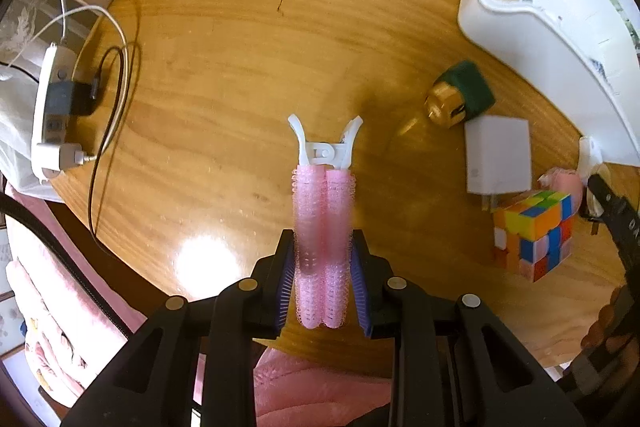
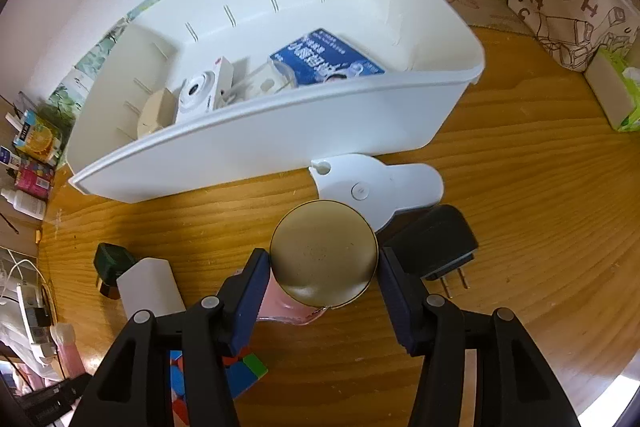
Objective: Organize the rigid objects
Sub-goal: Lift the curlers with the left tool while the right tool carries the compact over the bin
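The white bin (image 2: 256,143) sits at the far side of the table (image 2: 520,227), at twelve o'clock from the right gripper (image 2: 324,267), and already holds a blue box (image 2: 328,59) and a small white camera (image 2: 200,91); it looks like the collecting place, so loose items lie close to its near wall, within reach. A colour cube (image 1: 532,235) and a white charger (image 1: 498,155) wait at three o'clock of the left gripper (image 1: 324,267).

That left gripper points straight down and its fingers (image 1: 286,279) are clamped on a pink hair-roller clip (image 1: 324,211), held lengthwise with the white clip end toward twelve o'clock, probably so it carries steadily to the bin.

The right gripper tilts steeply down toward the bin. Its fingers (image 2: 252,291) flank a gold-capped pink bottle (image 2: 324,255) that stands upright; whether the pads press it I cannot tell. A black plug adapter (image 2: 436,247) lies at two o'clock of it.
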The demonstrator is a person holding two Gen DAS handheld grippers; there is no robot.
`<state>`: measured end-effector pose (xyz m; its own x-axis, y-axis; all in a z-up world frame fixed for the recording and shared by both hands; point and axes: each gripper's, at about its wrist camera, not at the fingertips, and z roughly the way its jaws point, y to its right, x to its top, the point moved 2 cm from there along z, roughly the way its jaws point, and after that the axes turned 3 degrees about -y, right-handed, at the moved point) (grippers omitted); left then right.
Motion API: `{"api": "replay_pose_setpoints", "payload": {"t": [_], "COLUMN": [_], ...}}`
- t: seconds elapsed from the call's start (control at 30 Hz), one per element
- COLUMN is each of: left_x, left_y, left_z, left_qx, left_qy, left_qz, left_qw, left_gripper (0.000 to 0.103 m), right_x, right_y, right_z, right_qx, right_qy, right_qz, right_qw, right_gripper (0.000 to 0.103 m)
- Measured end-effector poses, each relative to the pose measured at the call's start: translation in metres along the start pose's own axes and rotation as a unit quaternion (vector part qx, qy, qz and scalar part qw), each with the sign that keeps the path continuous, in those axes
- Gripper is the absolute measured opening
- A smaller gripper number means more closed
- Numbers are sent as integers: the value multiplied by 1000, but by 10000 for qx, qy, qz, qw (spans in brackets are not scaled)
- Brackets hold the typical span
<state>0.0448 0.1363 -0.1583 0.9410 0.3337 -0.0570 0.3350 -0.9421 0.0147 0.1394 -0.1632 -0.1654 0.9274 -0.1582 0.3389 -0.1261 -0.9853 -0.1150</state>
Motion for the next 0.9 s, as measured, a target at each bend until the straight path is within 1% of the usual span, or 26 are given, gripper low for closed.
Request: {"api": "replay_pose_setpoints", "payload": {"t": [0.23, 0.47, 0.57, 0.6, 0.73, 0.9], "left_x": [19, 36, 46, 47, 61, 75], "left_y": [14, 42, 56, 55, 69, 80], "left_z": [-32, -62, -81, -83, -105, -127], "left_qx": [-80, -130, -184, -188, -214, -344], "left_qy": [328, 808, 1069, 1136, 1454, 1722], "left_qz": [30, 313, 478, 513, 679, 744], "left_qw": [9994, 9962, 9929, 9920, 9868, 9816], "left_gripper": [28, 28, 28, 28, 28, 28], "right_x": [-2, -2, 3, 5, 11, 23], "right_y": [7, 13, 14, 14, 13, 9], "right_z": [-25, -66, -84, -88, -108, -124], "right_qx": [25, 64, 71, 75, 97, 178], "right_qy": [321, 905, 1191, 1268, 1655, 2017], "right_qz": [-182, -524, -714, -754, -960, -1135], "right_qw": [9993, 9945, 9903, 9890, 9815, 9727], "right_gripper": [55, 55, 55, 55, 55, 55]}}
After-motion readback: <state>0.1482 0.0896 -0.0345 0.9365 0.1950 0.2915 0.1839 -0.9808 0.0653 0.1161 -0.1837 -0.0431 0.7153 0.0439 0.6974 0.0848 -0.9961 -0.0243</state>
